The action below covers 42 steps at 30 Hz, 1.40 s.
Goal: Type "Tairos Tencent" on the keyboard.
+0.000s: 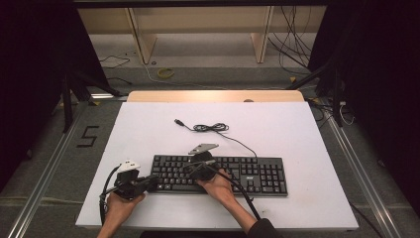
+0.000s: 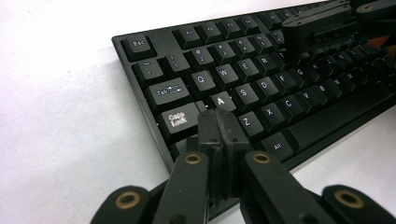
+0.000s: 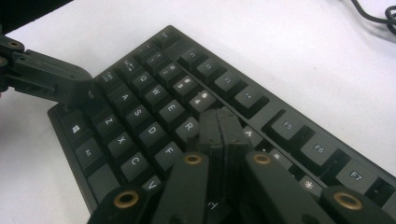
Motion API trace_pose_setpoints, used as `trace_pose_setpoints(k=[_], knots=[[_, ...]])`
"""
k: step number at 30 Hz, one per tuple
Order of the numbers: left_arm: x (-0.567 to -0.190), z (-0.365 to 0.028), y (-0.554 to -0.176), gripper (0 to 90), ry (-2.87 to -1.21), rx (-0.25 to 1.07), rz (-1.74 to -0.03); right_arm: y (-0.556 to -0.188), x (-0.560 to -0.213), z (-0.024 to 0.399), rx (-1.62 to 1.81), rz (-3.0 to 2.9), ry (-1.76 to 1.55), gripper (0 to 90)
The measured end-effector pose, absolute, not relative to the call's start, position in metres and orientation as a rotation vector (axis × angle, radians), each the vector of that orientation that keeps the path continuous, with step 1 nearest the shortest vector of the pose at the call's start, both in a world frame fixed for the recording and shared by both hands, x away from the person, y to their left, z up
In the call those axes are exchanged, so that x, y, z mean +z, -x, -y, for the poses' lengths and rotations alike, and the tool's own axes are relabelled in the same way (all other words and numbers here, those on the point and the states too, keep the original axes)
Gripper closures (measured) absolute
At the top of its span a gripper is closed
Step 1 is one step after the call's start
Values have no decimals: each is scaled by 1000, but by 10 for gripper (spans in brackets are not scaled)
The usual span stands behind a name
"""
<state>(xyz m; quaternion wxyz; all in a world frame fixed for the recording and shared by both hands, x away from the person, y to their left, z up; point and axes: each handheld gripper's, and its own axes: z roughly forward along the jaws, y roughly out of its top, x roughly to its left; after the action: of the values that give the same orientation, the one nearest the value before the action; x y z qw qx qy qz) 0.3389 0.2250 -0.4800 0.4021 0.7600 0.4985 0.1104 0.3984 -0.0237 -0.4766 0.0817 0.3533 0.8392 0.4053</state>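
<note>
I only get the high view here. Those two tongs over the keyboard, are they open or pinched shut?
Observer: Both are shut. In the left gripper view the left tongs have their jaws pressed together with nothing between them.
Operator: Which key are they near?
Observer: Their tip sits at the A key, beside Caps Lock.
Operator: And the right ones?
Observer: The right tongs are closed too, tip by the R key, just below the number row.
Operator: Is the keyboard plugged in?
Observer: No. The plug lies loose on the table.
</note>
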Motion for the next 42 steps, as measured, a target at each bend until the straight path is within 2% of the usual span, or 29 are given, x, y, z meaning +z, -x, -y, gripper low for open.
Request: trace_pose_setpoints(k=[42], knots=[[-482, -221, -341, 889, -1946, 258, -1275, -398, -481, 21, 1180, -2516, -1066, 900]])
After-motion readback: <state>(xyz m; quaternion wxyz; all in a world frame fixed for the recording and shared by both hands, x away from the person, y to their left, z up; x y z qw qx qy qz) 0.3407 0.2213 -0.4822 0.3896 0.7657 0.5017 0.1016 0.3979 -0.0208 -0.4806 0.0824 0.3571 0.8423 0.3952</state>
